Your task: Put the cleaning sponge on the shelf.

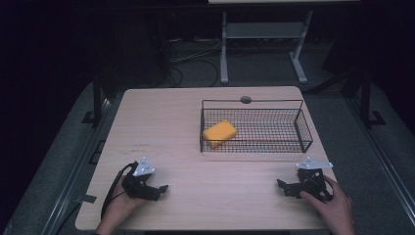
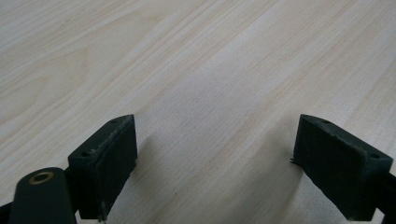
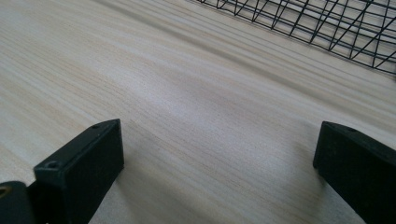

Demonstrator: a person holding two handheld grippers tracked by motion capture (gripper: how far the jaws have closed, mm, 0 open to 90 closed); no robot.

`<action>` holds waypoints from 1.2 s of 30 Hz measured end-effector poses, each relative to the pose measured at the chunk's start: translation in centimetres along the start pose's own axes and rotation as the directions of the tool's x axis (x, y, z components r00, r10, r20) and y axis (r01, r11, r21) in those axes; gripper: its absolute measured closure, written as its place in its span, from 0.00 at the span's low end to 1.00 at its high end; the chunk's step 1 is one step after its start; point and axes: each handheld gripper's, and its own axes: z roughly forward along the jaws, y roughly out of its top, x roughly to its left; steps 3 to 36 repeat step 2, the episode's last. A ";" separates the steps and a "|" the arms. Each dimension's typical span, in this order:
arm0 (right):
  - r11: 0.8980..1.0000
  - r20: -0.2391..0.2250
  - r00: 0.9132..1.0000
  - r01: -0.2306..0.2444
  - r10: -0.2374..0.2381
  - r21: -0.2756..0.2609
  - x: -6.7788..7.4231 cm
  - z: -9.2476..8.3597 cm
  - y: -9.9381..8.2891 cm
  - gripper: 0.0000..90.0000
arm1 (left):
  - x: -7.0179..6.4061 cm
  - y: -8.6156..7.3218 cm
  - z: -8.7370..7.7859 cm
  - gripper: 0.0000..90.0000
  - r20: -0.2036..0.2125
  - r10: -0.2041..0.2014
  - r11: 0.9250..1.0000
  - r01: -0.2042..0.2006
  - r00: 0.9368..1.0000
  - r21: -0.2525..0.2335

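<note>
So the yellow sponge (image 1: pixel 219 132) was sitting in the left end of the black wire basket (image 1: pixel 304 132), on the far half of the wooden table (image 1: pixel 171 122), turned a bit askew to the basket walls. Both of my tongs were parked well away from it on the near side: left gripper (image 1: pixel 160 188) near the left corner and right gripper (image 1: pixel 281 185) near the right corner, each pointing in toward the middle of the table.

Neither one had anything in it. In the left gripper view the jaws stood wide apart with only bare wood grain between them, and it was the same in the right gripper view, with a strip of the basket mesh (image 3: pixel 327 23) showing past the pads at the far right.

As for handling, my guess was that the sponge would be very light and squishy, so there was no real risk of breaking it and not much of it slipping. The catch is that a soft block caves in under the pads, so I figured a squeeze across the short width, around the middle, would be the safest bet. Coming straight down from above made sense too, since the basket walls stood all around it and its left end looked just beside the left wall.

Looks-wise it was a plain rectangular block, a warm yellow-orange, with softly rounded corners and no markings I could make out from up there.
</note>
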 end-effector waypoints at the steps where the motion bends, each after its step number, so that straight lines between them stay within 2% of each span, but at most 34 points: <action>1: 1.000 0.000 1.000 0.000 0.000 0.000 0.0 0.0 0.0 0.01 | 0.0 0.0 0.0 0.14 0.000 0.000 1.000 0.000 1.000 0.000; 2: 1.000 0.000 1.000 0.000 0.000 0.000 0.0 0.0 0.0 0.01 | 0.1 -0.1 0.0 0.14 0.007 -0.010 1.000 0.010 1.000 -0.005; 36: 1.000 0.000 1.000 0.000 0.000 0.000 0.0 0.0 0.0 0.01 | 0.1 -0.1 0.0 0.14 0.007 -0.010 1.000 0.010 1.000 -0.005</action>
